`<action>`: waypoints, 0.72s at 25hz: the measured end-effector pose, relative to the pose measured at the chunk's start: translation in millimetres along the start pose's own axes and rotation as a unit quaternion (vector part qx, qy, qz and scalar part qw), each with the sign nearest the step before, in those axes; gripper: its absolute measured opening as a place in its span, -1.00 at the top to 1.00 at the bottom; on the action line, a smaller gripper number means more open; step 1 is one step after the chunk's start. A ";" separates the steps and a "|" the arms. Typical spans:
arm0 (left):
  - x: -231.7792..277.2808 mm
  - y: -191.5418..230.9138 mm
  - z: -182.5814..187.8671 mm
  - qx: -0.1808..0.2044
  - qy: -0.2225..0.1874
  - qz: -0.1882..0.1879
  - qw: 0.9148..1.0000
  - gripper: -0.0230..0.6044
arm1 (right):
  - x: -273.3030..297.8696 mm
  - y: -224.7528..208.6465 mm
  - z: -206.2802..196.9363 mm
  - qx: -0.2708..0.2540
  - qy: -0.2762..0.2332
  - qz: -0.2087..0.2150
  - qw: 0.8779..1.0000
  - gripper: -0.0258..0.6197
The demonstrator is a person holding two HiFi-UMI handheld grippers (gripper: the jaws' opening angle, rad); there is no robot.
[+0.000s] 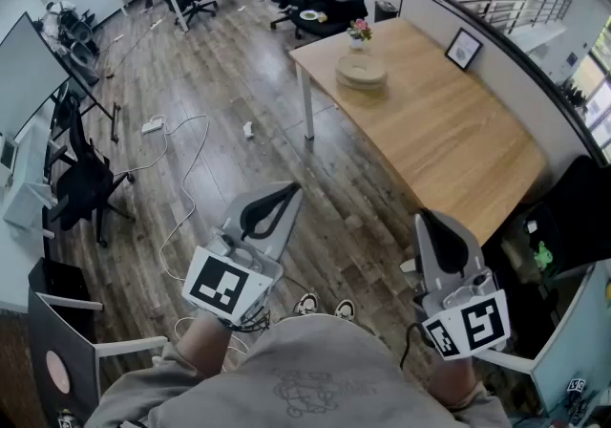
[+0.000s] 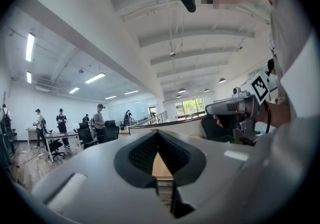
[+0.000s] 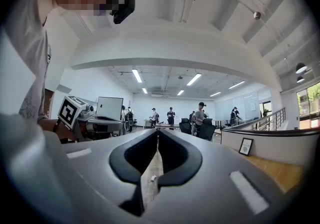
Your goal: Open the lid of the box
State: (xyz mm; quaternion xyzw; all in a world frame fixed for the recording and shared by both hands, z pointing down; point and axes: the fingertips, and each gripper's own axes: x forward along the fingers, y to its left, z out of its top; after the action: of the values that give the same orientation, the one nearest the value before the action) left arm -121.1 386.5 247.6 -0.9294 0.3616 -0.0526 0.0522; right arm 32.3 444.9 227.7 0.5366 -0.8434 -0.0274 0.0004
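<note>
Head view first: the box (image 1: 361, 72) sits on the far end of the wooden table (image 1: 449, 139), and you are standing well short of it. It is round, pale and flat, tan like the tabletop, and it looks built in shallow stacked layers with a flat top on. The top sits square on the body, so nothing inside shows.

Just beyond the box stands a small pot (image 1: 359, 32) holding pink and white flowers. That is the only container here with contents you can see. A dark picture frame (image 1: 464, 48) leans against the partition on the table's far side, well apart from both.

Now your hands. You hold the left gripper (image 1: 283, 195) level over the plank floor (image 1: 239, 82), its black fingers pressed together with nothing between them. The left gripper view confirms it: the pads meet at the tip, and only a sliver of tabletop shows through the gap behind them.

The right gripper (image 1: 431, 222) is the same story, level, closed tight and empty, just off the table's near corner. In the right gripper view the frame shows at the right edge, but the box itself cannot be made out. Your shoes (image 1: 325, 305) peek out between the two grippers (a white cable (image 1: 186, 178) snakes across the floor to your left).
</note>
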 end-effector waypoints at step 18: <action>8.9 -3.9 7.3 0.012 -0.017 0.003 1.000 0.92 | -6.5 -22.3 -4.1 0.011 -0.008 -0.017 1.000 0.86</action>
State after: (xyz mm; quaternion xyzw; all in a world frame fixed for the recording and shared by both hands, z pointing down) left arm -111.0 383.8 241.4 -0.9285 0.3626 -0.0410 0.0691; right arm 55.3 441.2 230.9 0.5507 -0.8343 -0.0227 -0.0131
